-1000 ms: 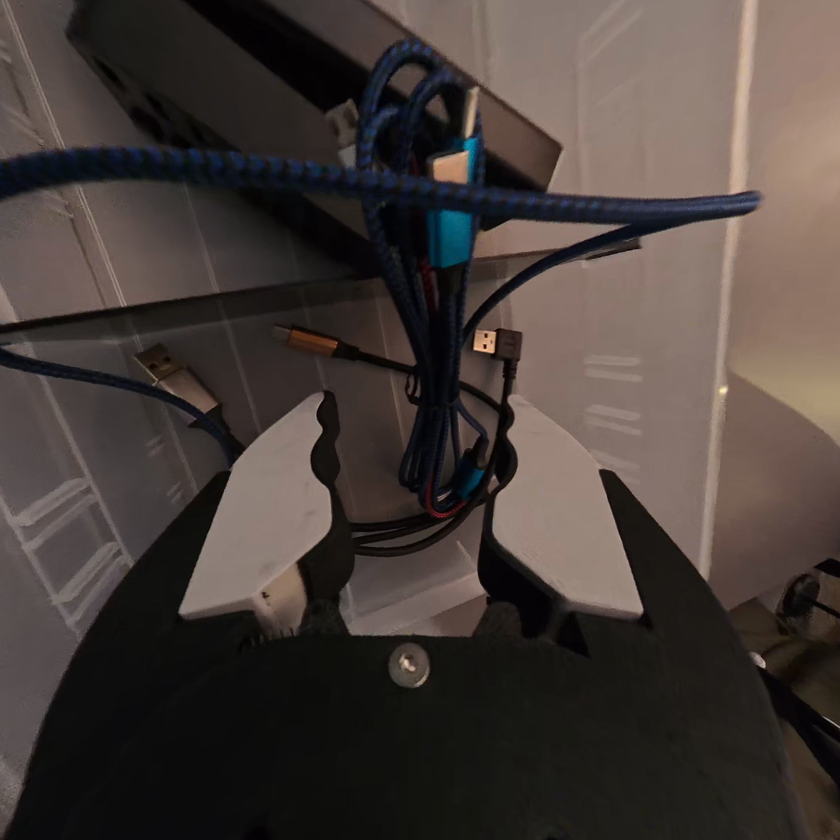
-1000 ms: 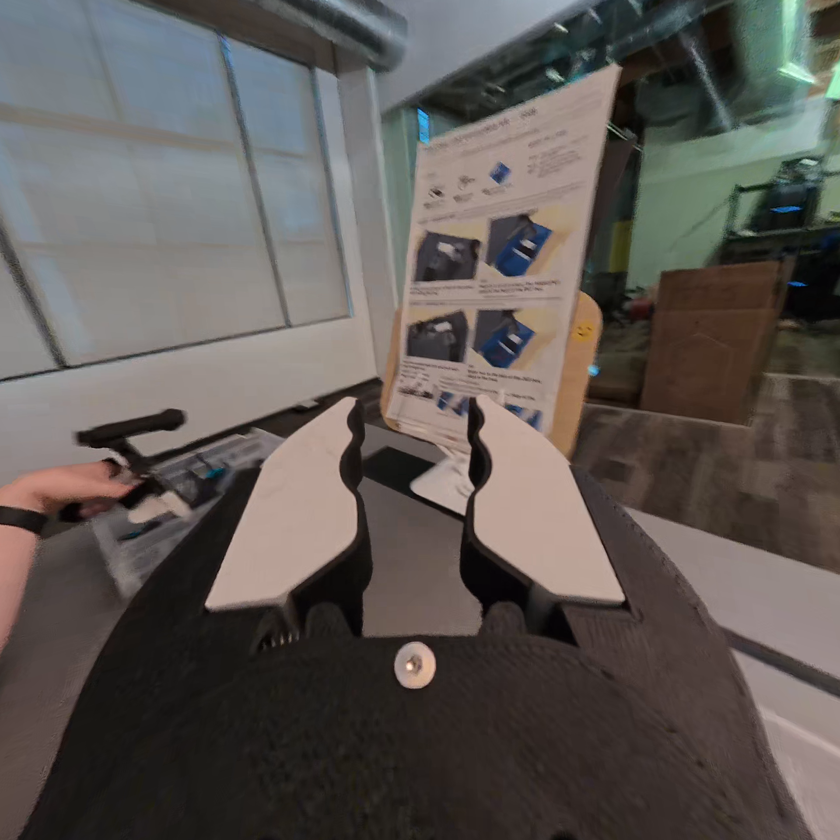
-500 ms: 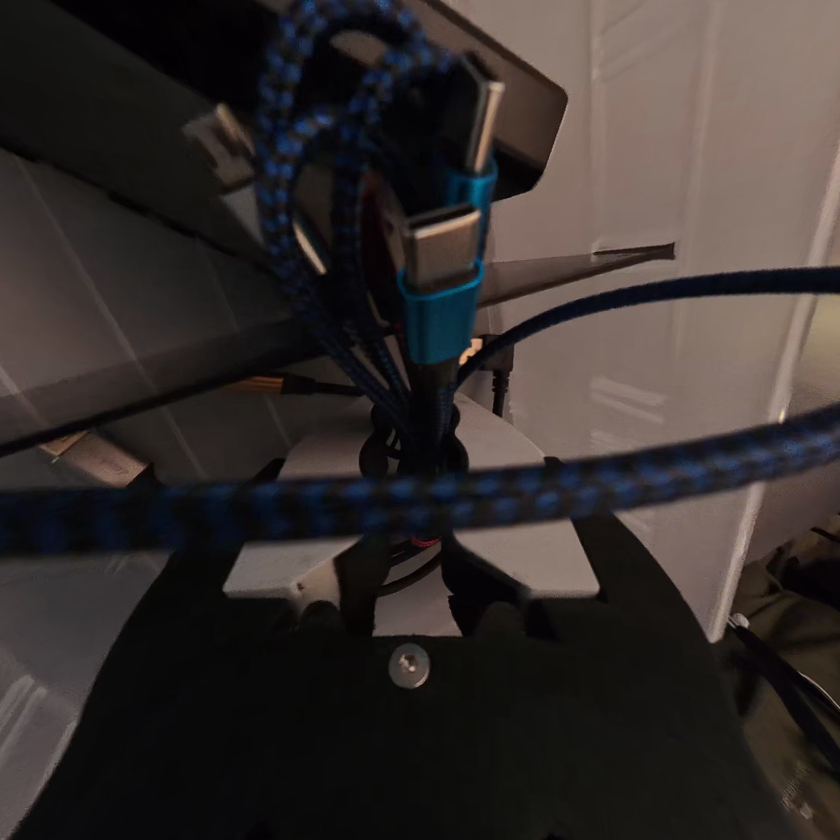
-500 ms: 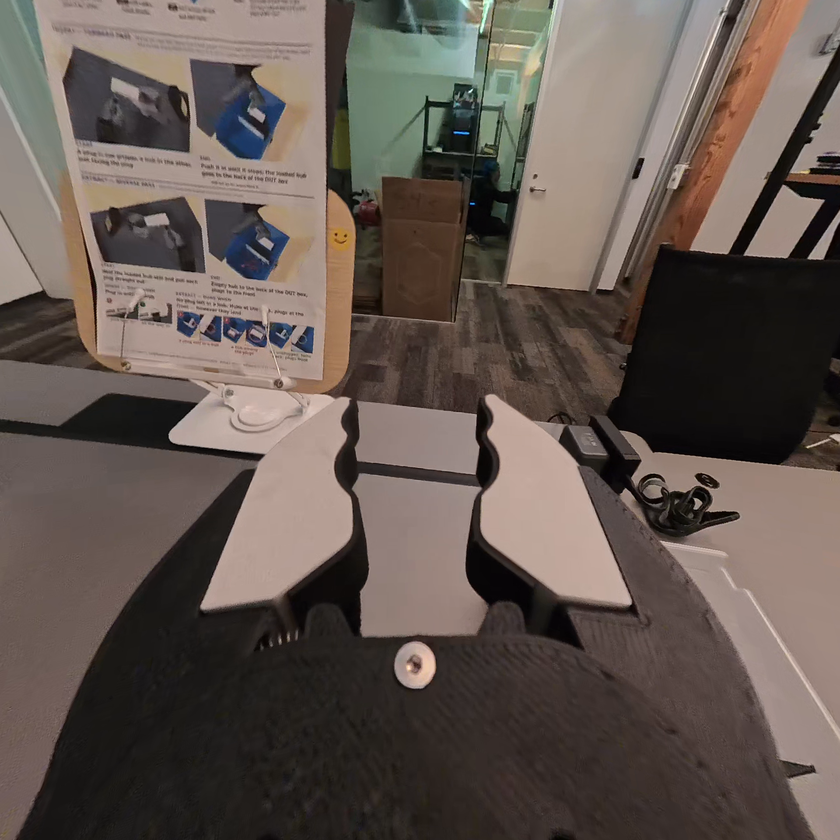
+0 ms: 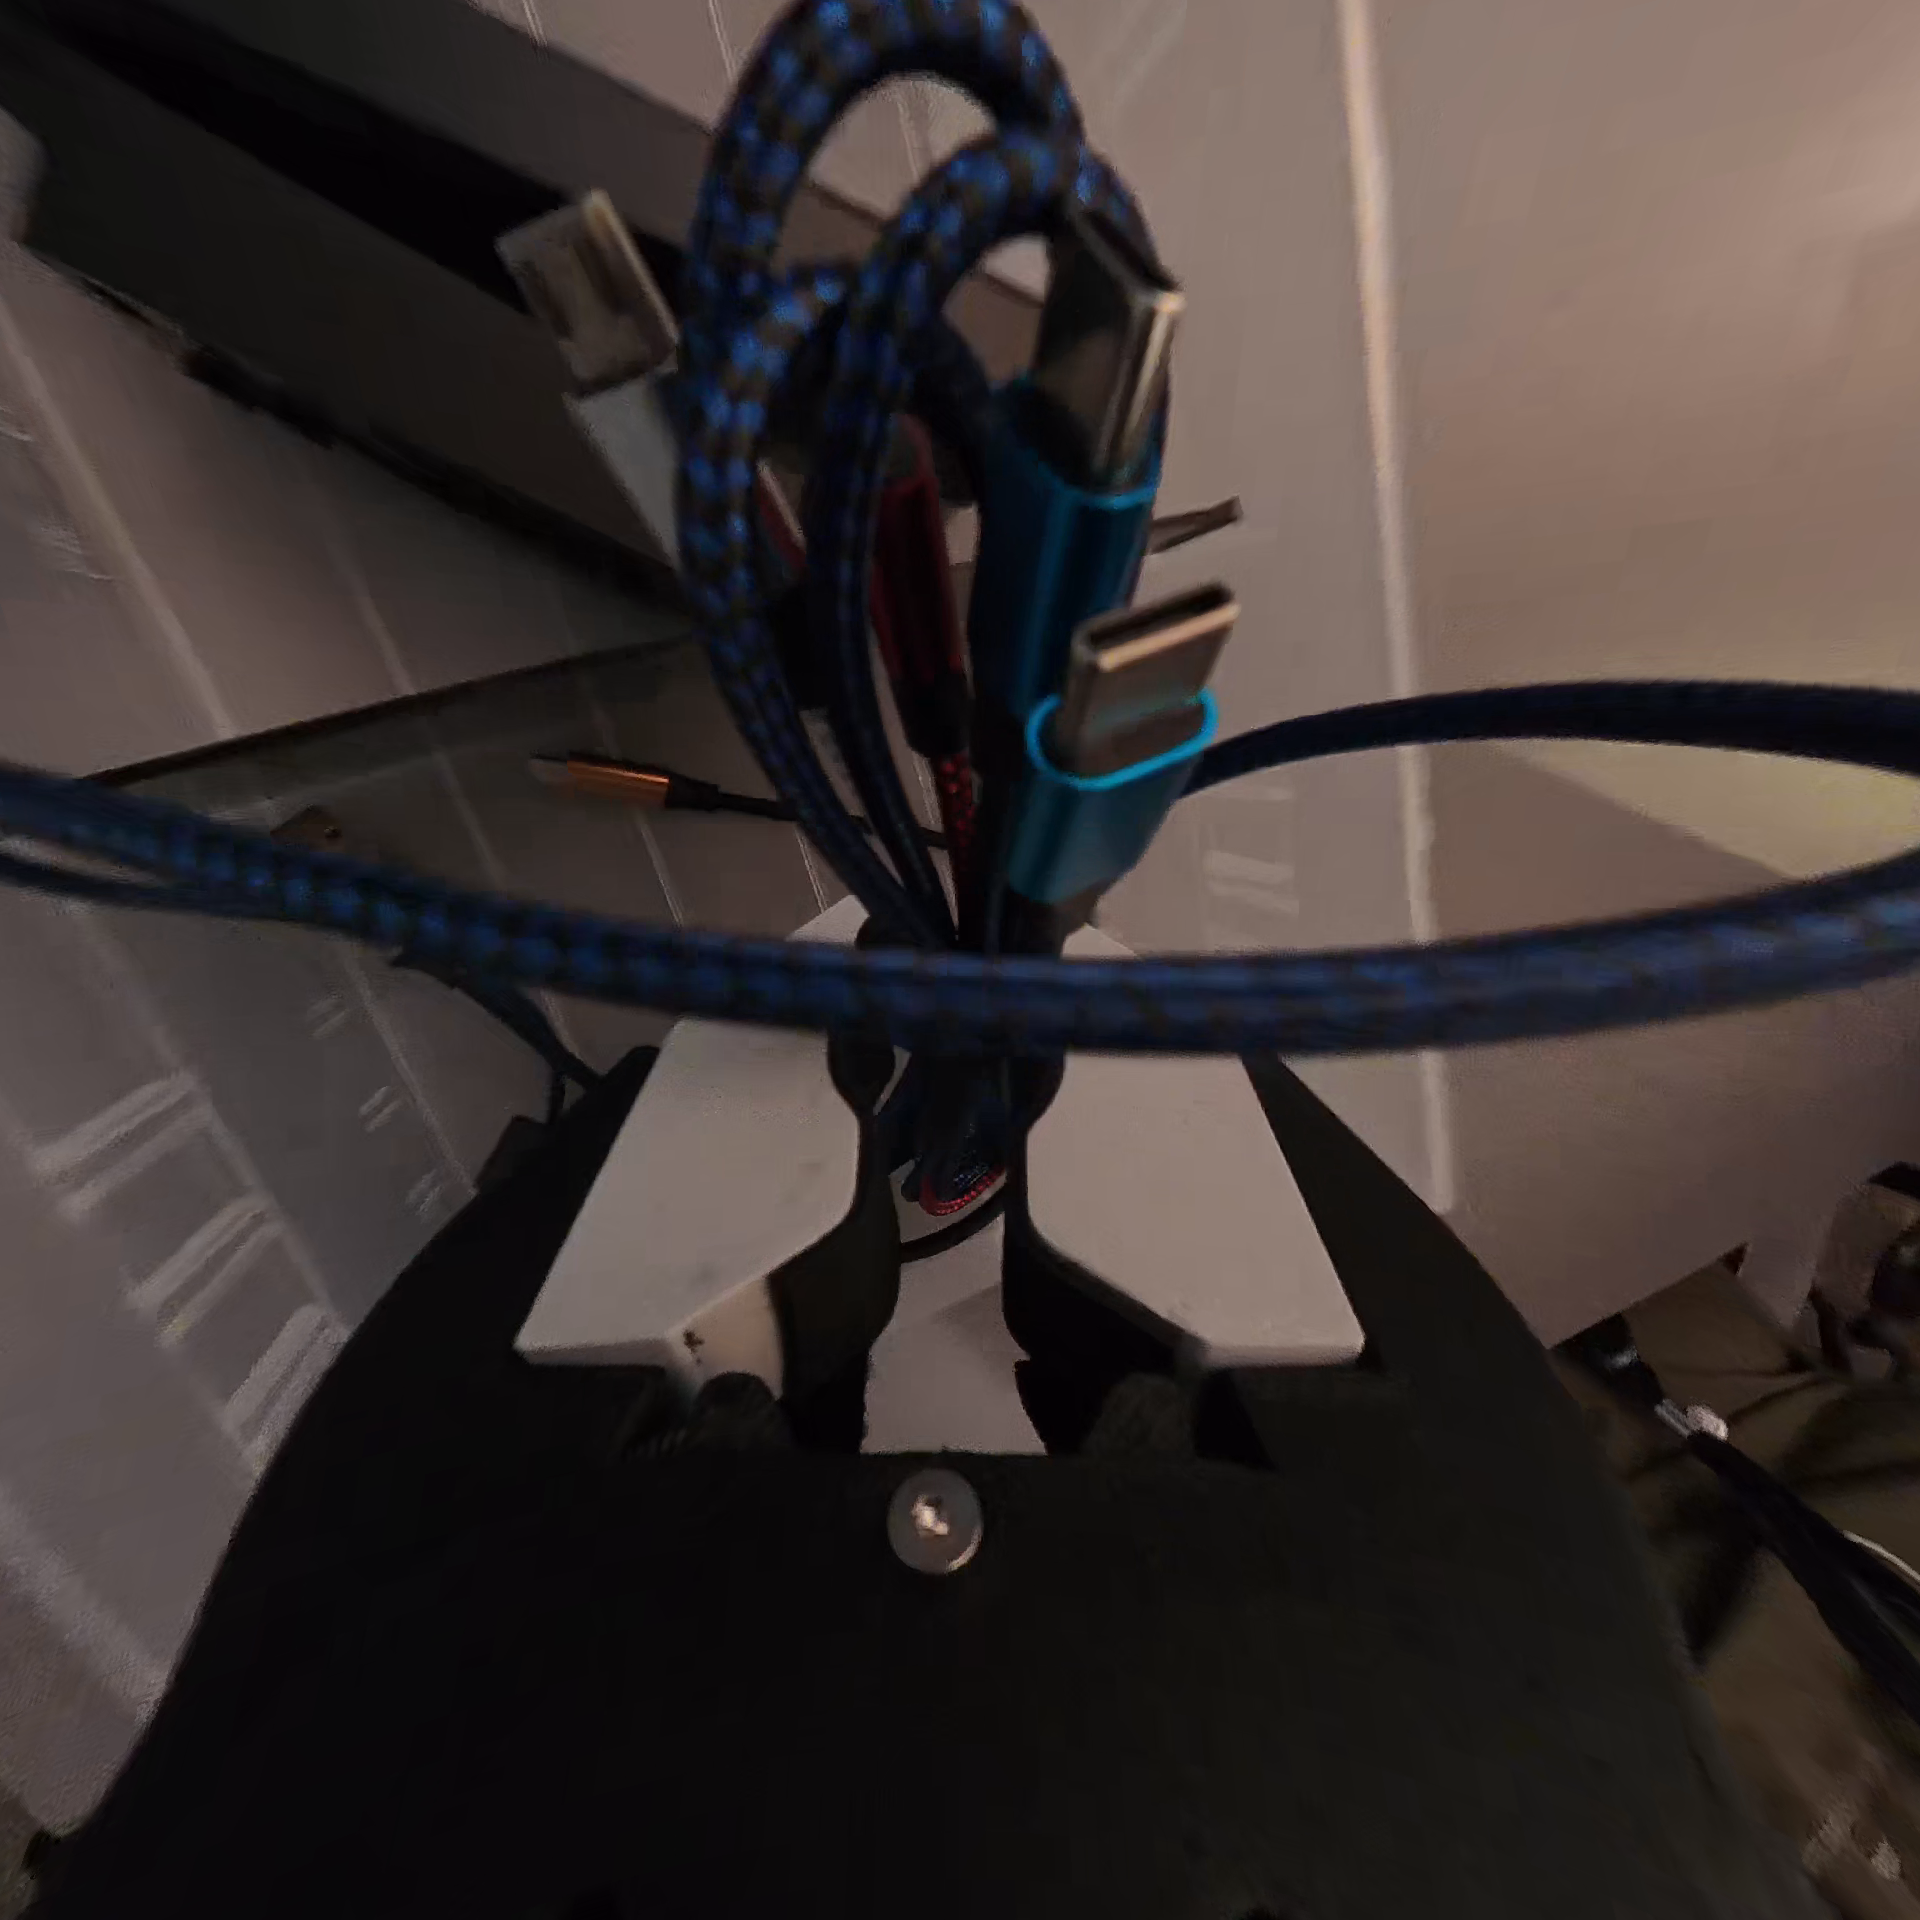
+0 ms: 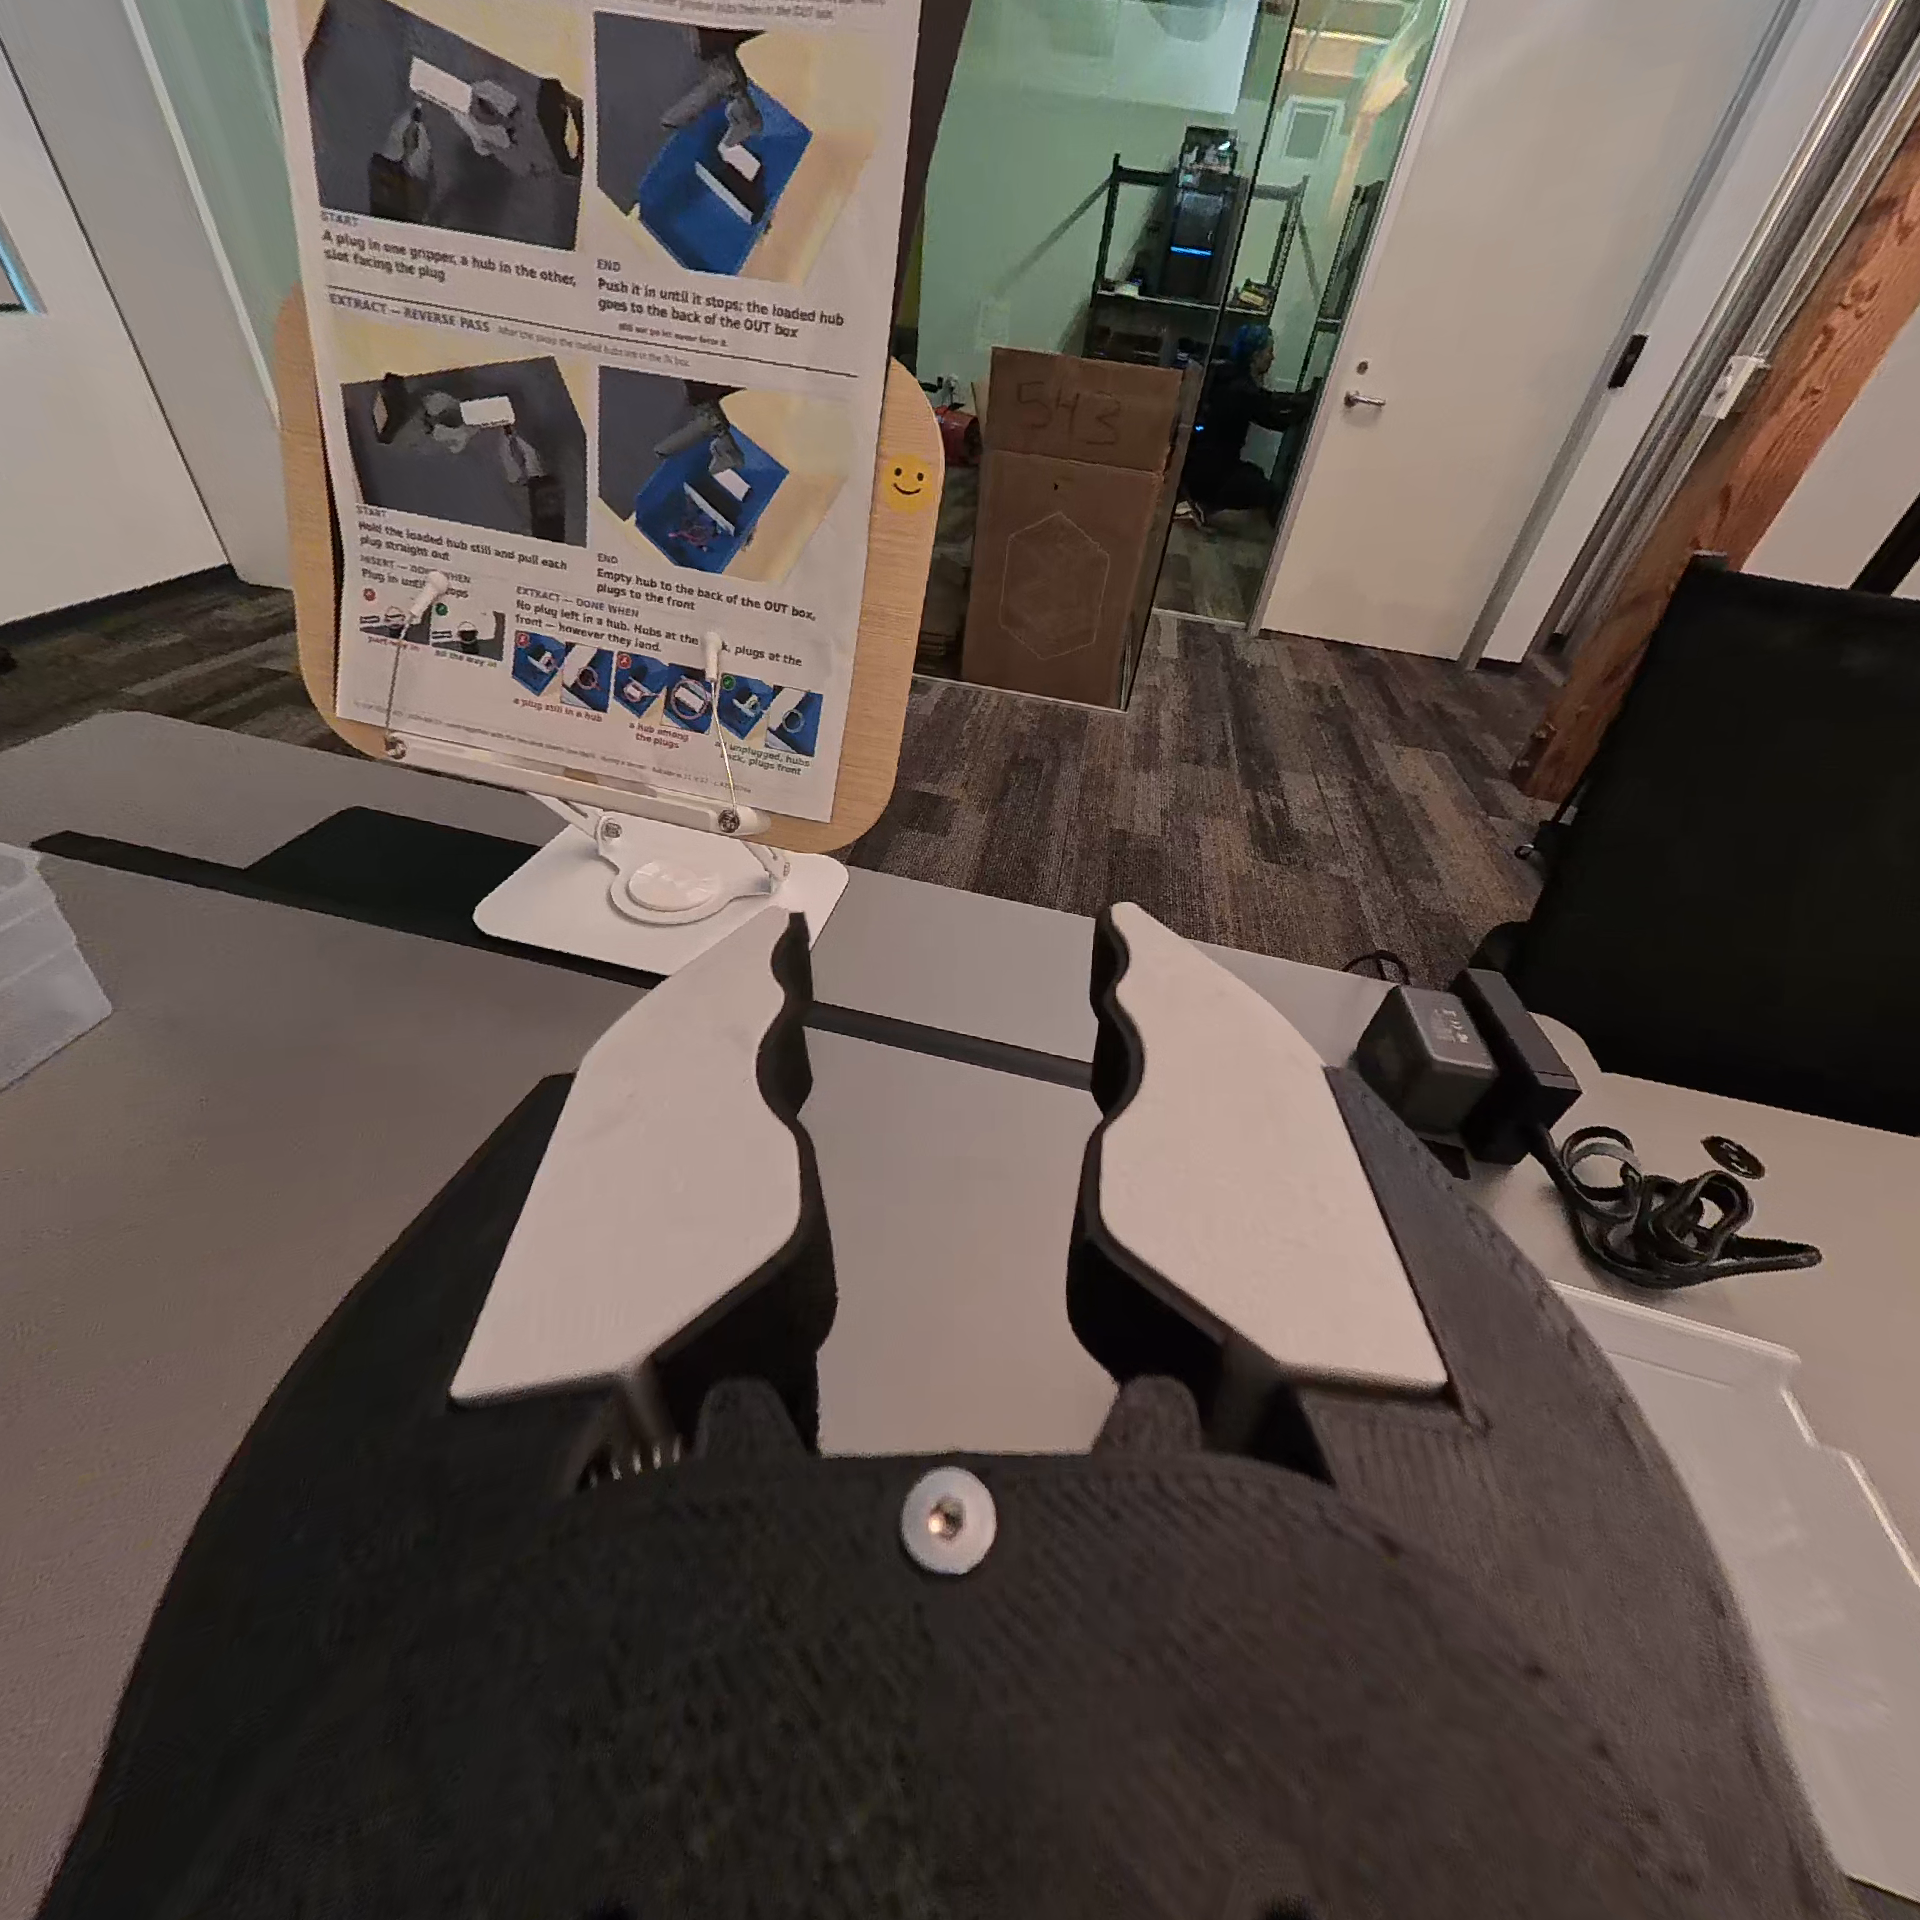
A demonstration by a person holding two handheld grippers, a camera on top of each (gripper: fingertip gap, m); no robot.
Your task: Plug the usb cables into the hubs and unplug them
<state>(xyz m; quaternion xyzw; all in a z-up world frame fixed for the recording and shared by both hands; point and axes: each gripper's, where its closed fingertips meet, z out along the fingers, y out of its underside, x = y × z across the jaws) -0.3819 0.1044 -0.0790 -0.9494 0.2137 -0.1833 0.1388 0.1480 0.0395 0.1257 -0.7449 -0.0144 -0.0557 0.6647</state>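
Note:
In the left wrist view my left gripper (image 5: 956, 1039) is shut on a bundle of USB cables (image 5: 914, 727), blue, red and black braided, and holds it up. Two blue-sleeved USB-C plugs (image 5: 1122, 717) stick up from the bundle. A loose blue braided cable (image 5: 623, 951) loops across in front of the fingertips. A long dark grey hub (image 5: 312, 343) lies behind at the upper left, with a white plug (image 5: 592, 301) near it. My right gripper (image 6: 951, 925) is open and empty above the grey table (image 6: 260, 1091).
The left gripper is inside a translucent plastic bin (image 5: 1558, 416); a gold-sleeved plug (image 5: 613, 779) lies on its floor. In the right wrist view an instruction sheet on a stand (image 6: 592, 416) is ahead, a black power adapter (image 6: 1455, 1049) and black chair (image 6: 1766, 831) to the right, and a clear bin (image 6: 42, 966) at the left. The left gripper's tips are roughly 55 cm from the right gripper's. It is some 12 cm from my left tips to the long dark grey hub (image 5: 312, 343).
My left gripper has closed on the cable bundle and raised it; the loose blue cable now hangs lower across the view. My right gripper swung right toward the sheet and stayed open.

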